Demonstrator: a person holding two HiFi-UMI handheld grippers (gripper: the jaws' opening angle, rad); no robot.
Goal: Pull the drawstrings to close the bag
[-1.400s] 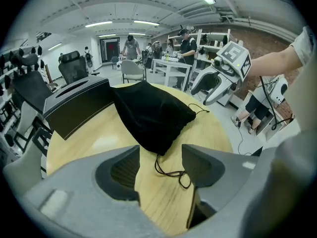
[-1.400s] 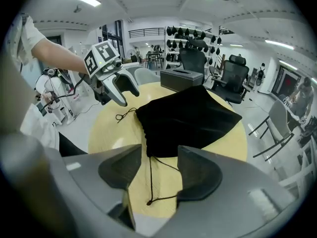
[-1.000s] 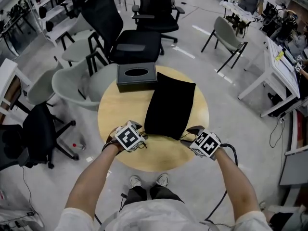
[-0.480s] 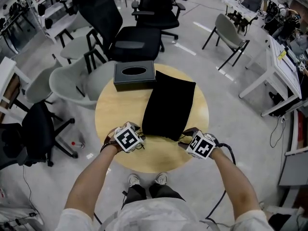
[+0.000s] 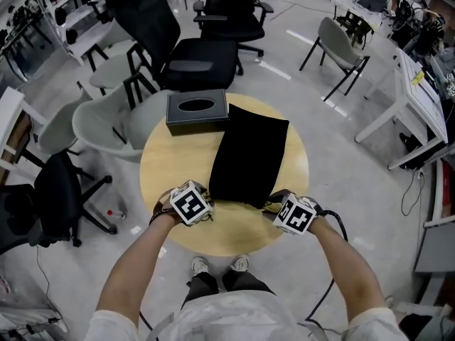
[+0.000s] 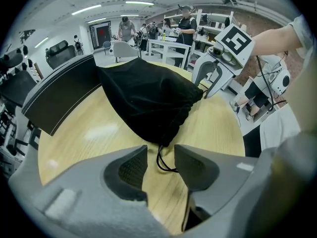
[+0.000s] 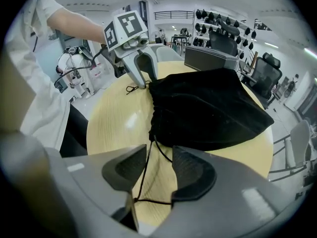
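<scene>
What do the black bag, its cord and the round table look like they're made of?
Bag: soft black cloth, matte and light-swallowing, maybe velvet; it lies slack and puckers at the mouth.
Cord: thin dark string, fibre unclear.
Table: pale wood or wood-look laminate; straight grain, slight sheen.

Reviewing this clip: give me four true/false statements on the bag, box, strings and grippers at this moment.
The black bag lies on the round table. True.
The tissue box sits on top of the bag. False: it stands on the table beside the bag.
A drawstring lies between the left gripper's jaws. True; the jaws, just closing, are apart.
The right gripper is shut with nothing between its jaws. False: its jaws, just closing, stand apart around the other drawstring.
</scene>
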